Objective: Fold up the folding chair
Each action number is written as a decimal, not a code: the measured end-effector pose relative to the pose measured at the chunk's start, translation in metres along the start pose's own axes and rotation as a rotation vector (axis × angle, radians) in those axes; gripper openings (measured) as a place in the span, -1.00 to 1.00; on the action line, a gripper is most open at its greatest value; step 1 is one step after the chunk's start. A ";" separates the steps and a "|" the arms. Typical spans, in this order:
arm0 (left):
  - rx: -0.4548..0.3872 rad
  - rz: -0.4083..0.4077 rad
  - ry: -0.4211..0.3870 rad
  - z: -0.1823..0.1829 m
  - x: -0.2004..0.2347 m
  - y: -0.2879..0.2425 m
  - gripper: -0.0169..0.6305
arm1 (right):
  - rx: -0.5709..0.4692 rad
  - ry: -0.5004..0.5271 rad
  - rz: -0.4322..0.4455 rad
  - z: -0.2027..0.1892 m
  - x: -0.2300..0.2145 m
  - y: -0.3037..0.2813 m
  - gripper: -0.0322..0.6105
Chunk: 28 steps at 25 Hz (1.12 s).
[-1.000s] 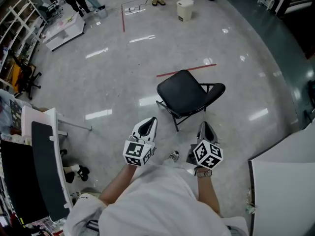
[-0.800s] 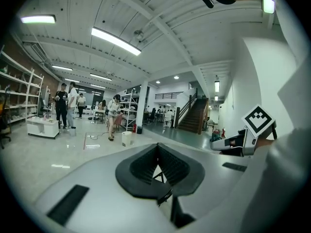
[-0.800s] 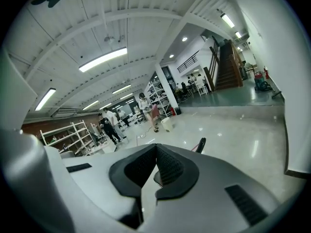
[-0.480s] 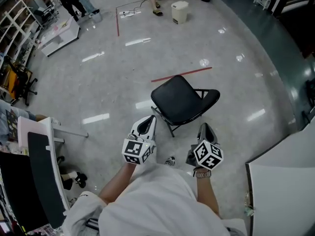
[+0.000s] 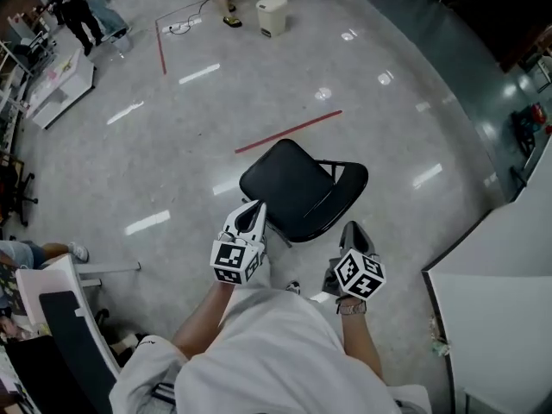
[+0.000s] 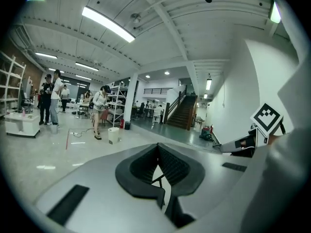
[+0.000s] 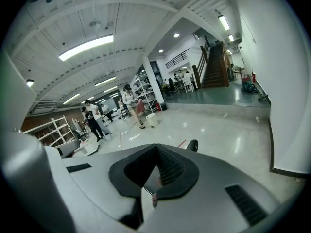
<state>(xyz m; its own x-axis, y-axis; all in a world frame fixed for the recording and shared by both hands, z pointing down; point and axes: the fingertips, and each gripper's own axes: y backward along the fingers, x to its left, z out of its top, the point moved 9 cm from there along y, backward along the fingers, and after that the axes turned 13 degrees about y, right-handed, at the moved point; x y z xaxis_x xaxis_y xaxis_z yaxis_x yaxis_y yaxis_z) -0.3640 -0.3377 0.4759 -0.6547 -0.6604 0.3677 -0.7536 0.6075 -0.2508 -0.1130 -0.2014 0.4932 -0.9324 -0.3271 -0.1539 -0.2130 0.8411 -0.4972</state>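
While both pairs of jaws are pressed together on nothing, the left gripper (image 5: 254, 211) and right gripper (image 5: 353, 229) are held side by side ahead of the person's torso, pointing forward and slightly down. The folding chair (image 5: 297, 188) stands unfolded on the grey floor (image 5: 172, 162) just ahead of them, with its black seat and backrest spread open. In the head view the left gripper's tip overlaps the chair's near edge; contact cannot be told. The right gripper is near the chair but apart from it. 1 red tape line (image 5: 289, 132) lies beyond the chair, and a white bin (image 5: 272, 14) stands farther off.
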 end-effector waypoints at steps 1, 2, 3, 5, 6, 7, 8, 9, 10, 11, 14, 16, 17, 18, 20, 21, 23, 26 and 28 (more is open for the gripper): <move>0.010 -0.011 0.009 0.004 0.008 -0.011 -0.91 | 0.015 -0.009 -0.019 0.003 0.001 -0.009 -0.89; 0.020 -0.022 0.015 0.009 0.017 -0.022 -0.91 | 0.030 -0.019 -0.036 0.007 0.002 -0.018 -0.89; 0.030 -0.031 0.017 0.014 0.027 -0.033 -0.91 | 0.042 -0.029 -0.050 0.010 0.005 -0.028 -0.89; 0.051 -0.044 0.018 0.023 0.047 -0.055 -0.91 | 0.064 -0.044 -0.072 0.016 0.010 -0.047 -0.89; 0.062 -0.049 0.019 0.027 0.057 -0.065 -0.91 | 0.076 -0.050 -0.082 0.018 0.012 -0.056 -0.89; 0.074 -0.056 0.020 0.030 0.067 -0.075 -0.91 | 0.092 -0.055 -0.092 0.019 0.013 -0.064 -0.89; 0.086 -0.063 0.021 0.033 0.077 -0.084 -0.91 | 0.112 -0.062 -0.100 0.018 0.014 -0.073 -0.89; 0.098 -0.070 0.020 0.035 0.086 -0.094 -0.91 | 0.132 -0.070 -0.108 0.017 0.015 -0.081 -0.89; 0.110 -0.077 0.018 0.037 0.096 -0.103 -0.91 | 0.152 -0.080 -0.116 0.015 0.016 -0.090 -0.89; 0.123 -0.084 0.018 0.038 0.105 -0.111 -0.91 | 0.169 -0.089 -0.124 0.012 0.016 -0.098 -0.89; 0.177 -0.110 0.028 0.037 0.126 -0.137 -0.91 | 0.215 -0.115 -0.157 0.007 0.012 -0.117 -0.89; 0.227 -0.144 0.041 0.033 0.136 -0.153 -0.91 | 0.245 -0.132 -0.188 0.004 0.006 -0.128 -0.87; 0.252 -0.162 0.047 0.031 0.140 -0.161 -0.91 | 0.260 -0.143 -0.200 0.002 0.003 -0.133 -0.82; 0.274 -0.177 0.052 0.029 0.144 -0.169 -0.91 | 0.274 -0.155 -0.210 0.000 0.000 -0.138 -0.74; 0.308 -0.198 0.055 0.026 0.153 -0.184 -0.90 | 0.297 -0.181 -0.226 -0.004 -0.005 -0.148 -0.58; 0.327 -0.205 0.060 0.024 0.159 -0.192 -0.83 | 0.308 -0.188 -0.233 -0.007 -0.007 -0.154 -0.50; 0.366 -0.217 0.076 0.018 0.171 -0.209 -0.56 | 0.338 -0.188 -0.252 -0.015 -0.010 -0.168 -0.36; 0.414 -0.235 0.090 0.006 0.189 -0.234 -0.42 | 0.394 -0.174 -0.281 -0.030 -0.018 -0.188 -0.20; 0.450 -0.251 0.088 -0.005 0.198 -0.250 -0.33 | 0.438 -0.174 -0.297 -0.042 -0.026 -0.200 -0.15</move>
<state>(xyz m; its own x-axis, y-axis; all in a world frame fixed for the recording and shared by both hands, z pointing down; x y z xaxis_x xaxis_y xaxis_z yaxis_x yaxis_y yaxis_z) -0.3053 -0.6177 0.6160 -0.4583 -0.7096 0.5351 -0.8495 0.1727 -0.4985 -0.0584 -0.3427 0.6327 -0.7807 -0.6206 -0.0730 -0.2837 0.4561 -0.8435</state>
